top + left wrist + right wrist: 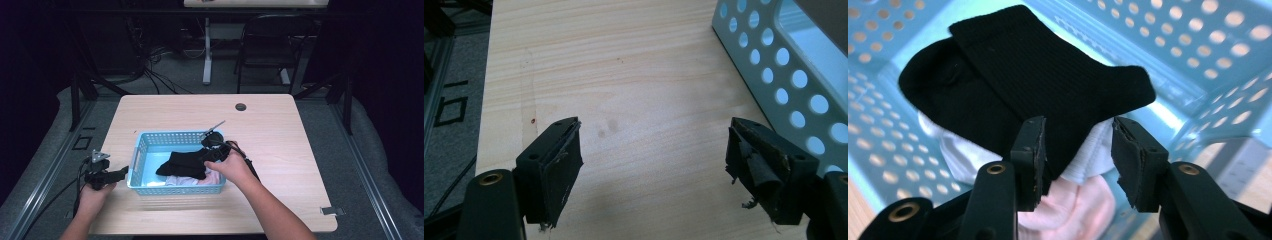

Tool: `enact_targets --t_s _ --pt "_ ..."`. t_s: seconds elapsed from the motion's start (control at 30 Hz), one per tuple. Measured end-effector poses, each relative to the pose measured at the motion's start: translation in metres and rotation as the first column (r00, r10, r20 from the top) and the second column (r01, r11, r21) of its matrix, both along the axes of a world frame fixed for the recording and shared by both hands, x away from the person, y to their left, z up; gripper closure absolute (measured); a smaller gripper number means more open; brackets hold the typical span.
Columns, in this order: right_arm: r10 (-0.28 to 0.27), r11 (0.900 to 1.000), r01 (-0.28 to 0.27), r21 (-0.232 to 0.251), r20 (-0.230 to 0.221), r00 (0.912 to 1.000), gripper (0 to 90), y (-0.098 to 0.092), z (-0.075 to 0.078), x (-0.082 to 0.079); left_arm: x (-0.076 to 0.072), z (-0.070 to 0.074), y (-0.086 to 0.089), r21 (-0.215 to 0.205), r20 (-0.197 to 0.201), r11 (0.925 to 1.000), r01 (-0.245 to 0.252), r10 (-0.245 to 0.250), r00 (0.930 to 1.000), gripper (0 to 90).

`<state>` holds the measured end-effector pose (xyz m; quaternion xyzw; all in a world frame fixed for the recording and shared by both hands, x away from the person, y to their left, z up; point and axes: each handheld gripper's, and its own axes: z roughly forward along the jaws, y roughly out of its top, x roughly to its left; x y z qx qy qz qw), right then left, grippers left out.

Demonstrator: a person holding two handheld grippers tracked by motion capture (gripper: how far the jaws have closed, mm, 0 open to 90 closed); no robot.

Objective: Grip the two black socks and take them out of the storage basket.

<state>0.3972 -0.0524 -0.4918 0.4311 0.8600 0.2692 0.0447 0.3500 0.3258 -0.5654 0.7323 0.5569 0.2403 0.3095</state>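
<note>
The black ribbed cotton sock (1038, 75) lies in the light blue perforated plastic basket (145, 145) at the middle of the high view, draped over a white ribbed sock (1093, 155) and a pale pink garment (1073, 207). In my right claw's view it stretches from the upper left of the frame down to the lower middle, long axis slanting that way, and its near end sits right at my right claw (1077, 167), partly behind the left-hand jaw. That claw is released: the jaws stand wide with a gap between them, and neither pad presses on fabric. So the sock lies straight ahead and slightly left of the claw's centre line; I judge a grab would need a small shift that way before clenching. My right hand (232, 167) is over the basket's near right corner, much the nearer one. My left claw (654, 165) is released too, parked over bare pale wooden worktop (624, 75) with the basket wall at the upper right of its view. The high view gives the basket's place on the worktop; the right claw's view alone separates the three layers of cloth.
</note>
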Motion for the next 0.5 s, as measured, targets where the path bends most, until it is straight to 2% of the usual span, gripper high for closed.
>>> enact_targets --t_s 0.03,0.1,0.17,0.2,0.23,0.27,0.3,0.33,0.5 --pt "-0.007 1.000 0.007 -0.014 -0.027 0.9996 56.5 0.001 -0.001 0.003 0.000 0.000 0.000 0.000 0.001 1.0000 0.000 0.000 1.0000 22.2" --pt "-0.039 0.999 0.038 -0.011 -0.070 0.9968 56.5 0.003 -0.003 0.008 0.000 0.000 0.000 0.001 0.001 1.0000 0.001 -0.001 1.0000 22.3" --pt "-0.059 0.998 0.059 -0.009 -0.082 0.9949 57.1 0.005 -0.005 0.011 0.000 0.000 0.000 0.001 0.001 1.0000 0.001 -0.001 1.0000 22.3" --pt "-0.076 0.997 0.076 -0.008 -0.124 0.9893 59.2 0.007 -0.007 0.016 0.000 0.001 0.000 0.001 0.002 1.0000 0.002 -0.002 1.0000 22.2" --pt "-0.076 0.997 0.076 -0.008 -0.124 0.9893 59.2 0.007 -0.007 0.016 0.000 0.001 0.000 0.001 0.002 1.0000 0.002 -0.002 1.0000 22.3" --pt "-0.096 0.995 0.098 0.007 -0.154 0.9833 59.9 0.009 -0.010 0.020 0.000 0.001 0.000 0.001 0.000 1.0000 0.002 -0.002 1.0000 22.3" --pt "-0.096 0.995 0.098 0.007 -0.154 0.9833 59.9 0.009 -0.010 0.020 0.000 0.001 0.000 0.001 0.000 1.0000 0.002 -0.002 1.0000 22.2" --pt "-0.113 0.994 0.113 -0.013 -0.179 0.9772 60.7 0.011 -0.013 0.025 0.000 0.000 0.000 0.001 0.000 1.0000 0.003 -0.003 1.0000 22.2" --pt "-0.121 0.992 0.115 -0.041 -0.192 0.9739 61.2 0.015 -0.016 0.031 0.000 0.001 -0.001 0.001 0.000 1.0000 0.003 -0.003 1.0000 22.2"
